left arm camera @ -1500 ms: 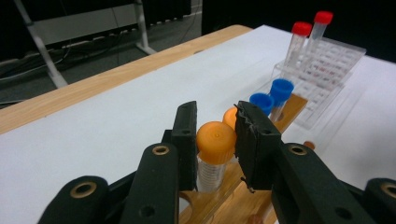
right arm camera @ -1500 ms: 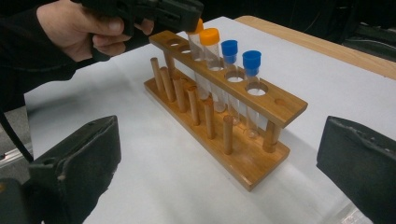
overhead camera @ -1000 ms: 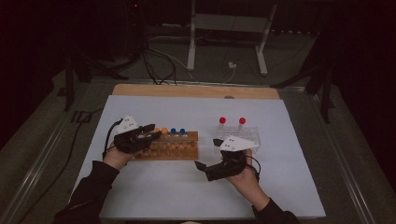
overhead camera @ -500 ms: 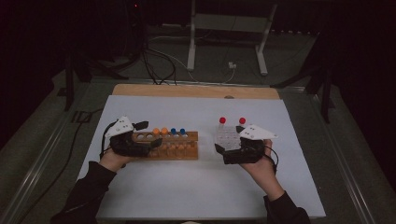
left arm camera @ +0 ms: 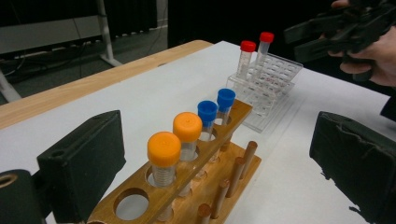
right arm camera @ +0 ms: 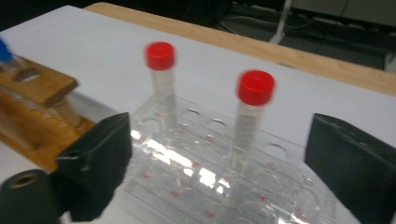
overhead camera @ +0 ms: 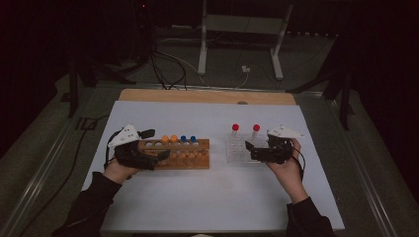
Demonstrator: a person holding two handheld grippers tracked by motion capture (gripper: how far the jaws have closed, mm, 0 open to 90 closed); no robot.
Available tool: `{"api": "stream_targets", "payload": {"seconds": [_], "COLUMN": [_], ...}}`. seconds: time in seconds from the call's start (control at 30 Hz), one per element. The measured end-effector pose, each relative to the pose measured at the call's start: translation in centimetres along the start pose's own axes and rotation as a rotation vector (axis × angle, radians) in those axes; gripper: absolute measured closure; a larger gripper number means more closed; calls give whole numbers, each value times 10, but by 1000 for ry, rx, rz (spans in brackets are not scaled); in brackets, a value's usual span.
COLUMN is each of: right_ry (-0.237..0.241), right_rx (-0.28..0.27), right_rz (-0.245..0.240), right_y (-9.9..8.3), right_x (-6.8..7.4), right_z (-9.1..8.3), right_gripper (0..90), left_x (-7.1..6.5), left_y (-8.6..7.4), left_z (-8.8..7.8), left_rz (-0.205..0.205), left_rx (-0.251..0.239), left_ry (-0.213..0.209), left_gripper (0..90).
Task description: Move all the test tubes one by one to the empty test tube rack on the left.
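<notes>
On a white-covered table (overhead camera: pixel 212 197) seen from above, a person's two forearms reach in from the near edge, each hand holding a black two-jaw gripper. Two racks sit side by side across the middle of the table. The larger is a wooden rack (overhead camera: pixel 178 154) on the left, lying lengthwise across the table, with two orange-capped tubes (left arm camera: pixel 164 158) and two blue-capped tubes (left arm camera: pixel 207 120) standing upright in a row of holes; the hole at its near end is empty. To its right, apart from it, is a clear plastic rack (overhead camera: pixel 240 150) holding two red-capped tubes (right arm camera: pixel 254 122), both upright, their long axes vertical, along its far edge.

The left gripper (overhead camera: pixel 153 145) rests at the left end of the wooden rack. Its jaws have just been opening and now stand wide, one on each side of the rack's end, pressing on nothing.

The right gripper (overhead camera: pixel 253 150) is at the right edge of the clear rack, pointing leftward across it. Its jaws have just been closing a little yet stand wide apart, with nothing clamped. In the right gripper view the nearer red-capped tube stands straight ahead between the jaws, slightly right of centre, the other farther off to its left. The right hand is plainly nearer these tubes, so a level advance toward the upright tube looks like the likely next move.
</notes>
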State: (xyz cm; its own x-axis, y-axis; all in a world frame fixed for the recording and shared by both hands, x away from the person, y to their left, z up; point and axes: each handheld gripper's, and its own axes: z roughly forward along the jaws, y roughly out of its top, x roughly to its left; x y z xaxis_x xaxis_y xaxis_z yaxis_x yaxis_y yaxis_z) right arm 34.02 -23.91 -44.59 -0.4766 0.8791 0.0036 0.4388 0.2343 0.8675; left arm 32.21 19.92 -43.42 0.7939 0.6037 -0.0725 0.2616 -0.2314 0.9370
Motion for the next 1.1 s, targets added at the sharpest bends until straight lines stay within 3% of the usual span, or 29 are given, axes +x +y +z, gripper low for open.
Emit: {"api": "stream_targets", "payload": {"seconds": [0.33, 0.8, 1.1], "right_ry": [-3, 4, -32], "right_rx": [80, 109, 121], "right_rz": [66, 81, 103], "right_y": [-3, -1, 0], "right_x": [-13, -13, -17], "right_z": [12, 25, 30], "right_gripper": [237, 508, 578], "left_x": [0, 1, 0], "left_y": [0, 0, 0], "left_z": [0, 1, 1], "left_rz": [-5, -7, -10], "left_rx": [2, 2, 0], "left_ry": [-5, -2, -1], "left_gripper": [42, 43, 43]}}
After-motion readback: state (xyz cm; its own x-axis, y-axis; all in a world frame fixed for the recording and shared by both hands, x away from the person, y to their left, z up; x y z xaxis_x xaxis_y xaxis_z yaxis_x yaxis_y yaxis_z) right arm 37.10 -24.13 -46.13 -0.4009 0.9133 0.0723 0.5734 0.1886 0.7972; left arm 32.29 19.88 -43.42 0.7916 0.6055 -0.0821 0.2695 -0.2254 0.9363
